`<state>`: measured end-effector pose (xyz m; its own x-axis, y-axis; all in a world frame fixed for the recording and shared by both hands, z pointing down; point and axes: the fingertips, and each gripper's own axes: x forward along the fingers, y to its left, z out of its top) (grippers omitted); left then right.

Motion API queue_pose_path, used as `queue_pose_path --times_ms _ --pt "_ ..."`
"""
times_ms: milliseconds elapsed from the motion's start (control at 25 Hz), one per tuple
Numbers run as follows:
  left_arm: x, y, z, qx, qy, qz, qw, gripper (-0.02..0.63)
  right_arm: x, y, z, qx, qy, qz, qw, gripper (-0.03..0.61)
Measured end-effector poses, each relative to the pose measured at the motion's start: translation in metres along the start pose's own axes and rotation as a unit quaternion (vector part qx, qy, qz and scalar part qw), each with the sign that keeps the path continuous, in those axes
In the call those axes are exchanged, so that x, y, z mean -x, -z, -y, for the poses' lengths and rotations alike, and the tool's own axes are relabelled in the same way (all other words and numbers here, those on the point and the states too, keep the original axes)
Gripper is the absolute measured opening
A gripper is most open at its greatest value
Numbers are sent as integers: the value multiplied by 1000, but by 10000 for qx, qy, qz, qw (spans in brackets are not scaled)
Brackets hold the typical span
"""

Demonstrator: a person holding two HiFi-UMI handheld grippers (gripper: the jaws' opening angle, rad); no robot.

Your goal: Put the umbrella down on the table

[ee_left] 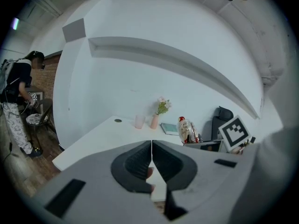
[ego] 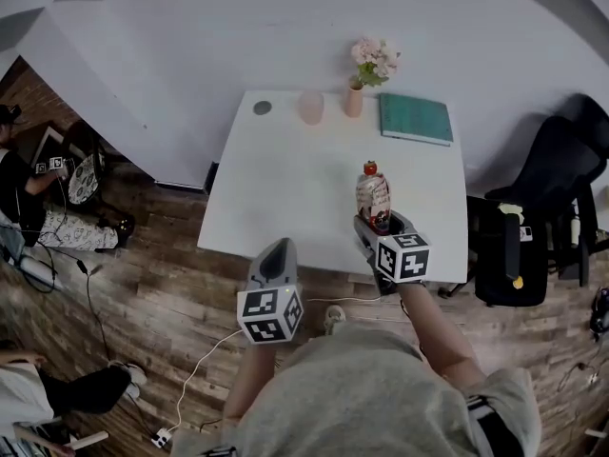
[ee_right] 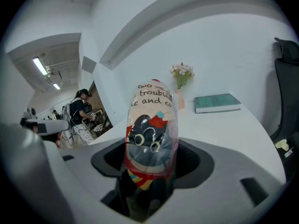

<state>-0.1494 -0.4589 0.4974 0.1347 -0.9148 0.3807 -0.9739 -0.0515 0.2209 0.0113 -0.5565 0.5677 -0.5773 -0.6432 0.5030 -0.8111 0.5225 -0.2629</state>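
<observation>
A folded umbrella [ego: 372, 190] in a clear printed sleeve with a red cap stands upright over the near right part of the white table [ego: 285, 179]. My right gripper [ego: 376, 225] is shut on its lower end. In the right gripper view the umbrella [ee_right: 152, 120] fills the gap between the jaws of the right gripper [ee_right: 154, 161], a cartoon face and lettering showing on the sleeve. My left gripper [ego: 277, 251] hovers at the table's near edge, to the left of the umbrella. Its jaws meet with nothing between them in the left gripper view [ee_left: 151, 146].
At the table's far side stand a pink cup [ego: 310, 106], a vase of flowers [ego: 354, 98] and a green book [ego: 415, 119], with a small dark disc [ego: 263, 108] at the far left corner. A black chair [ego: 561, 179] and bag [ego: 500, 250] are to the right. People are at the left.
</observation>
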Motion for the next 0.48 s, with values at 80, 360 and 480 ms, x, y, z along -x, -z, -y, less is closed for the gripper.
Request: queue_pose_path --times_ms 80,360,480 --pt "-6 -1 -1 11 -18 -13 10000 9 -10 2 6 -11 16 -104 9999 275" --pt "-23 -1 -7 37 -75 -87 9999 9 -46 17 24 -63 109 -533 9985 275" --pt "-29 0 -8 40 -91 -126 9999 9 -58 24 31 -73 174 -723 9972 275"
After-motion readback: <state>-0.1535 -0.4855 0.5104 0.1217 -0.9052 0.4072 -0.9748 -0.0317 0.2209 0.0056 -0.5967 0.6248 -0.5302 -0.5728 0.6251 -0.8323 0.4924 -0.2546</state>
